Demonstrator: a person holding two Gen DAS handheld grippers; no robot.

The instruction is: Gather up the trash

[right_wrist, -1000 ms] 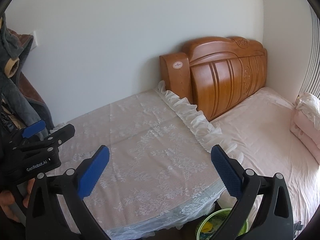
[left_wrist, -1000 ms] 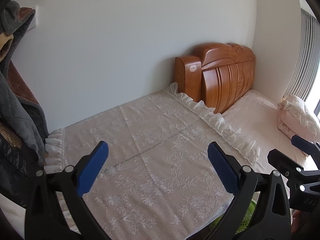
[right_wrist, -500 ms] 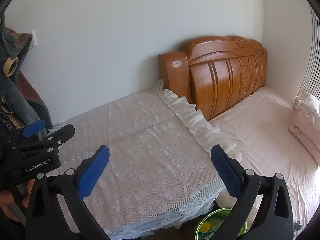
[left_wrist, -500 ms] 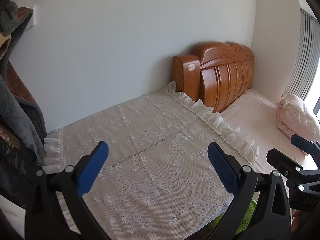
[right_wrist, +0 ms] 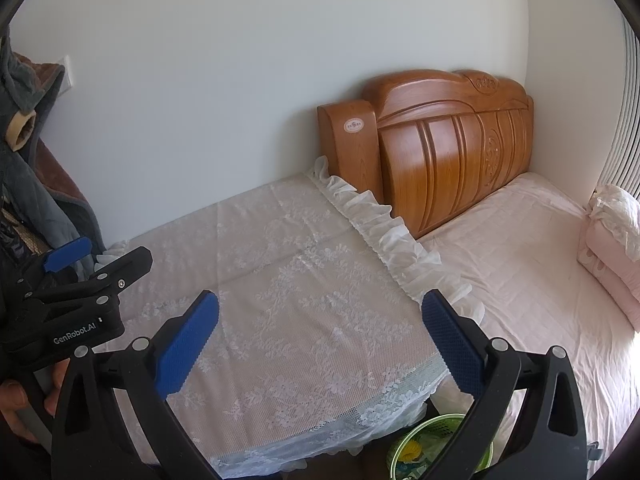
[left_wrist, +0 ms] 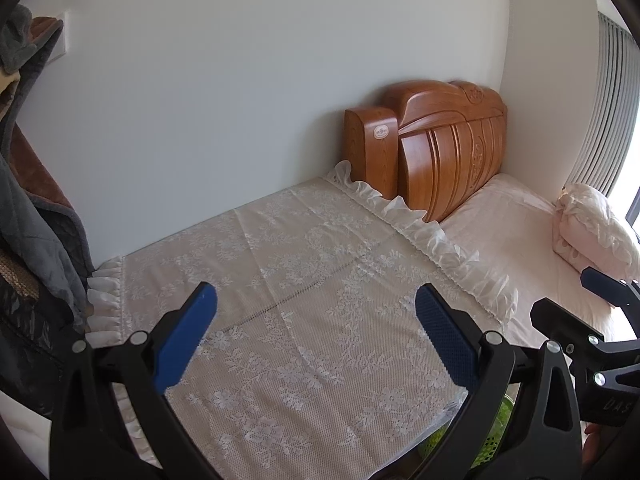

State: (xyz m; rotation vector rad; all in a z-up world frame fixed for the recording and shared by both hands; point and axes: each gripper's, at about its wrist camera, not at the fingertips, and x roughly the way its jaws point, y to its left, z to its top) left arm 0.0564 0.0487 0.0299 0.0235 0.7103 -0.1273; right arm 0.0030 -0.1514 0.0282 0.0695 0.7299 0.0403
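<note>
Peeking out under the front edge of the lace-covered desk (right_wrist: 304, 288), with most of its rim cut off by the right gripper's (right_wrist: 320, 332) black finger: a green trash basket (right_wrist: 436, 436), round and slotted, sitting low between the desk and the bed (right_wrist: 532, 280). Showing a yellow scrap and pale crumpled bits inside, too small to identify. Appearing in the left wrist view only as green slivers (left_wrist: 494, 424) behind the left gripper's (left_wrist: 316, 328) right finger, contents not visible there. Hovering over the lace cloth with both grippers spread wide, blue pads well apart, pinching nothing. Showing up side-on in each other's views: the left gripper (right_wrist: 76, 264) at the left edge of the right wrist view, with part of a hand (right_wrist: 24, 408) under it; the right gripper (left_wrist: 600, 300) at the right edge of the left wrist view. Hanging at the far left, partly cropped: grey and brown clothing (left_wrist: 36, 208). Standing against the wall beyond the ruffled cloth edge: a carved wooden headboard (right_wrist: 448, 144). Lying folded on the bed near the window side: a pale pink quilt (left_wrist: 592, 224).
</note>
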